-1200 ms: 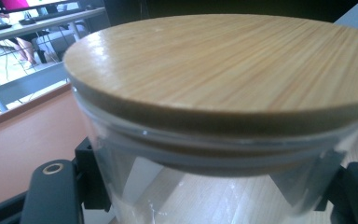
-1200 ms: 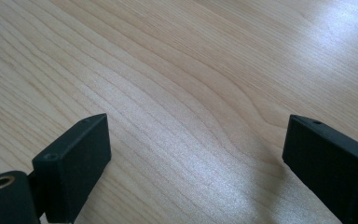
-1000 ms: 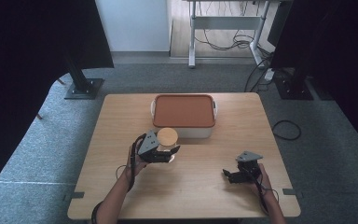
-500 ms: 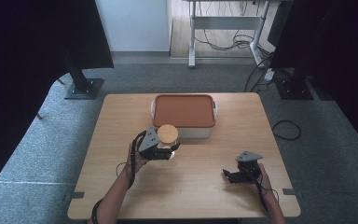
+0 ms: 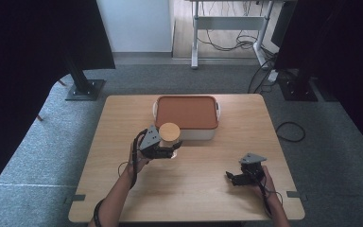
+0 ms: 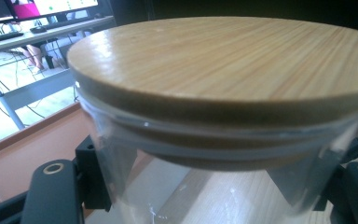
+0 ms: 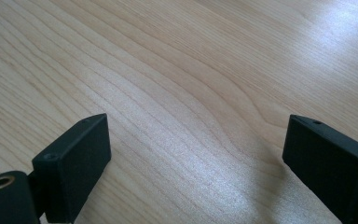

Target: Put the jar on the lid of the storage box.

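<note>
A clear glass jar (image 5: 169, 140) with a round wooden lid (image 6: 223, 60) stands at the table's middle, just in front of the white box. My left gripper (image 5: 168, 150) is shut on the jar; in the left gripper view the glass wall (image 6: 205, 186) sits between both black jaws, close to the camera. My right gripper (image 5: 233, 178) rests low near the table's front right, open, with bare wood between its fingers (image 7: 74, 163).
A white box with a terracotta lid (image 5: 186, 112) stands at the back middle of the wooden table (image 5: 198, 189), right behind the jar. The person's forearms come in from the bottom edge. Grey carpet and dark stands surround the table.
The jar and left gripper have crept slightly toward the box. The right gripper has stayed put.
</note>
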Motion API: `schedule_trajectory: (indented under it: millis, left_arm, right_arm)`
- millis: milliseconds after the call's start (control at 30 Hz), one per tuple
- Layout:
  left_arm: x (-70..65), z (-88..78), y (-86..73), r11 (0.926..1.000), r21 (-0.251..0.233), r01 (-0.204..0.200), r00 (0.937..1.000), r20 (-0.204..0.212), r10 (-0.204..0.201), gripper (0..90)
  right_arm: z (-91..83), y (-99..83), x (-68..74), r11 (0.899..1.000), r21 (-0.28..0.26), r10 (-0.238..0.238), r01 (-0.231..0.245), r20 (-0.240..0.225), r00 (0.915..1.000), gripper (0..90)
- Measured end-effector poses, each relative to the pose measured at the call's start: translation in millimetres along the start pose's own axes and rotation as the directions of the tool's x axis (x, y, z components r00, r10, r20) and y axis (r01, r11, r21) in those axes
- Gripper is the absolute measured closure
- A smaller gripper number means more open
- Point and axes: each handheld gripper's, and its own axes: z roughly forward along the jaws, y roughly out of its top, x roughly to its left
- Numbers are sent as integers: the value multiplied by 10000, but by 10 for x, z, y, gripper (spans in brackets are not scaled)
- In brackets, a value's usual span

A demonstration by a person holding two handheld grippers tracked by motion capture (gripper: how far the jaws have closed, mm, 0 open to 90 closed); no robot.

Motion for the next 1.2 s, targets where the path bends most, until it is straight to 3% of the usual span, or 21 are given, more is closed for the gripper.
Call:
schedule_trajectory:
  millis: [1200]
  left_arm:
    - [156,94,167,9995,-297,-120,9994,-330,110,254]
  right_arm:
    - [1,0,-2,10000,9,18,-18,-29,10000,74]
